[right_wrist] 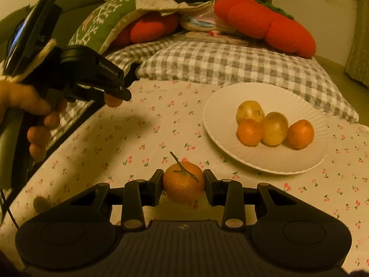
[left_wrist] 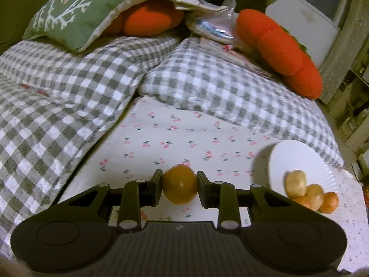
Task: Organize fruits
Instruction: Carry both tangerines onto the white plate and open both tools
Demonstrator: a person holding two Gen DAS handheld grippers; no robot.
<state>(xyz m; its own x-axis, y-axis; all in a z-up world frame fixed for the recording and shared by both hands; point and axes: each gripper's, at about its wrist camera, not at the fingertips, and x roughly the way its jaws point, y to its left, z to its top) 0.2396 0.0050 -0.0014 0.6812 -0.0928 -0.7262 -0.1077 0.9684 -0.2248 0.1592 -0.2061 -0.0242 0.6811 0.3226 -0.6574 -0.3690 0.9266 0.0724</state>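
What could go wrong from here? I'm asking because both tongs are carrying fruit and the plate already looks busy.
The white plate sits on soft bedding and already holds four fruits clustered toward one side; another drop could set them rolling off. The right tongs pinch the stemmed orange only at its sides, so it may slip. The left tongs grip the yellowish fruit equally narrowly.

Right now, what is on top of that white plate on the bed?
Four small fruits sit clustered on the white plate: two orange mandarins and two yellowish fruits, touching one another. The plate under the cluster is covered, so anything beneath them cannot be seen.
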